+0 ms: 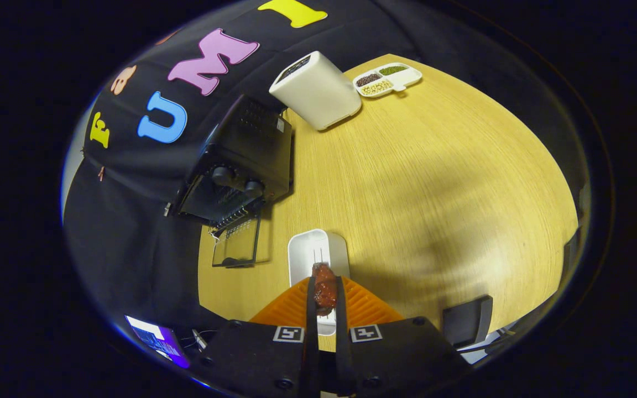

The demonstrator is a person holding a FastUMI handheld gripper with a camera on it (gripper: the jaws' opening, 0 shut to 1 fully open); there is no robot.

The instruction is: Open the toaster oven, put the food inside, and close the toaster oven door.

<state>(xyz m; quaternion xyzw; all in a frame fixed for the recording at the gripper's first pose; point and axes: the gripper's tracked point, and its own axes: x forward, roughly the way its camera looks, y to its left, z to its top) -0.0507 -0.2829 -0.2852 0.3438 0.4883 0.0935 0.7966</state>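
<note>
My gripper (325, 293) is shut on a dark red piece of food (324, 287), held between both orange fingers (291, 305) above a white tray (307, 250) on the wooden table. The black toaster oven (241, 160) stands well beyond the fingers and off to one side, at the table's edge by the booth wall. Its glass door (236, 243) hangs folded down open, and the wire rack inside shows at the mouth. Two knobs sit on its front panel.
A tall white box-shaped appliance (316, 91) stands on the wooden table (434, 182) beyond the oven. Past it lies a white divided dish (387, 79) with beans and seeds. A dark chair back (466, 320) stands by the table's near edge, and a lit screen (155, 338) sits low beside the gripper body.
</note>
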